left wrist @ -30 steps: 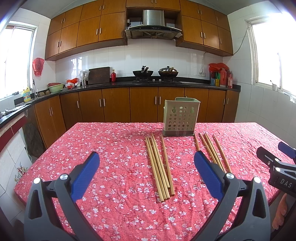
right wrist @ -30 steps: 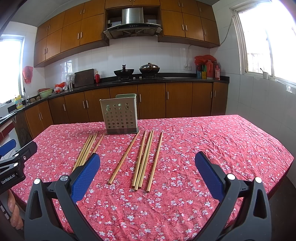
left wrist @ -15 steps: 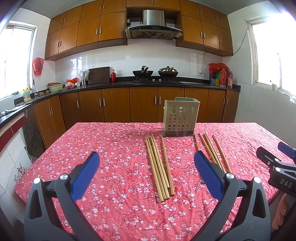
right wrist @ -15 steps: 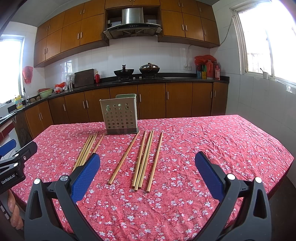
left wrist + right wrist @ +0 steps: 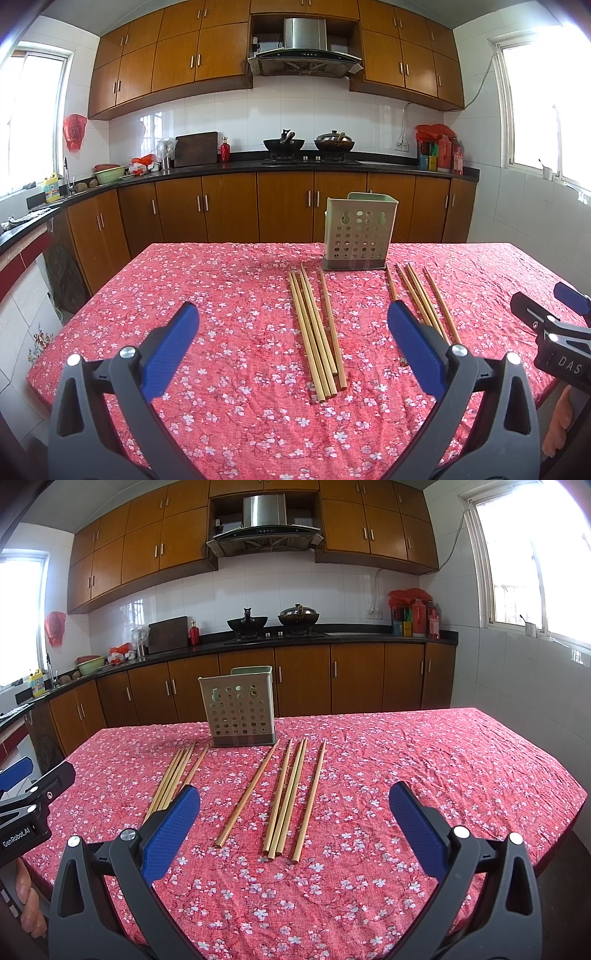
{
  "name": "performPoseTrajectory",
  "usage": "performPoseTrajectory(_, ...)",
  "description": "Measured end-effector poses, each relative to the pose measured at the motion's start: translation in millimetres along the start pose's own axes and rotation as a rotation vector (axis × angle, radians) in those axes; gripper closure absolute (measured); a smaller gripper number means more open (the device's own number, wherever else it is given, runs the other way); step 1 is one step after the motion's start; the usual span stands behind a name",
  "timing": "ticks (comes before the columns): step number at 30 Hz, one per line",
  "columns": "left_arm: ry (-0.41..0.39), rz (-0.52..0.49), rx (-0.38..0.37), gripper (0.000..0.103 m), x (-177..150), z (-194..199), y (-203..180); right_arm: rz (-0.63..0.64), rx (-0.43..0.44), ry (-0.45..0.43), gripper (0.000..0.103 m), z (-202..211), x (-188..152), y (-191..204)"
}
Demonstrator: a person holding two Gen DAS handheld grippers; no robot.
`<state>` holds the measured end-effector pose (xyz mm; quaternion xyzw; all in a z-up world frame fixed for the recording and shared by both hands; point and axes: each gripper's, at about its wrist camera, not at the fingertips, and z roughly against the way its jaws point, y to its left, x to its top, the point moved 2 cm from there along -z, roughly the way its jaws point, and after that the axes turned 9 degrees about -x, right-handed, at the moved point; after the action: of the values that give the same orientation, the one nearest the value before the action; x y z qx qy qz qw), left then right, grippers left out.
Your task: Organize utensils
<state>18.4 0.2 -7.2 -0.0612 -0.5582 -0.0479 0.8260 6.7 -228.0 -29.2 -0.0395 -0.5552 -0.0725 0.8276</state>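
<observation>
A pale green perforated utensil holder (image 5: 356, 234) (image 5: 240, 712) stands upright at the far middle of the table. Two groups of several wooden chopsticks lie flat in front of it: the left group (image 5: 314, 328) (image 5: 173, 779) and the right group (image 5: 424, 299) (image 5: 288, 797). My left gripper (image 5: 291, 343) is open and empty, above the near table before the left group. My right gripper (image 5: 293, 823) is open and empty, before the right group; it also shows in the left wrist view at the right edge (image 5: 554, 325).
The table has a red floral cloth (image 5: 221, 295) (image 5: 424, 775). Behind it run brown kitchen cabinets and a black counter (image 5: 295, 166) with woks, bottles and a cutting board. The table's edges fall off left and right. The left gripper's body shows in the right wrist view (image 5: 26, 805).
</observation>
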Motion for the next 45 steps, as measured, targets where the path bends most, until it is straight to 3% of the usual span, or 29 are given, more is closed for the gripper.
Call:
performPoseTrajectory(6,0.055,0.048,0.022,0.004,-7,-20,3,-0.025,0.017,0.054,0.002,-16,-3,-5)
performPoseTrajectory(10,0.168,0.102,0.051,0.004,-16,-48,17,-0.049,0.01,0.163,0.003,-44,-10,-12)
performPoseTrajectory(12,0.234,0.143,0.07,0.004,-22,-63,31,-0.052,-0.001,0.244,0.014,-68,-16,-16)
performPoseTrajectory(14,0.283,0.176,0.075,0.004,-26,-74,44,-0.051,-0.01,0.308,0.035,-86,-19,-19)
performPoseTrajectory(15,0.301,0.189,0.074,0.004,-26,-80,49,-0.055,-0.015,0.346,0.039,-98,-21,-19)
performPoseTrajectory(17,0.337,0.2,0.068,0.013,-28,-92,56,-0.078,-0.008,0.414,0.057,-117,-25,-20)
performPoseTrajectory(20,0.378,0.215,0.022,0.028,-29,-108,58,-0.116,0.018,0.483,0.068,-138,-29,-19)
performPoseTrajectory(22,0.404,0.22,-0.011,0.035,-30,-118,59,-0.123,0.025,0.513,0.068,-149,-31,-14)
performPoseTrajectory(24,0.426,0.214,-0.036,0.041,-30,-126,56,-0.115,0.026,0.526,0.069,-156,-31,-10)
performPoseTrajectory(29,0.479,0.179,-0.085,0.059,-31,-150,41,-0.072,-0.001,0.522,0.088,-165,-32,-1)
performPoseTrajectory(32,0.524,0.166,-0.102,0.073,-36,-162,35,-0.088,-0.001,0.518,0.093,-168,-33,-7)
performPoseTrajectory(40,0.548,0.179,-0.094,0.076,-40,-171,40,-0.068,-0.026,0.511,0.094,-171,-29,-10)
performPoseTrajectory(45,0.556,0.149,-0.061,0.086,-41,-171,42,-0.048,-0.035,0.511,0.094,-176,-28,-6)
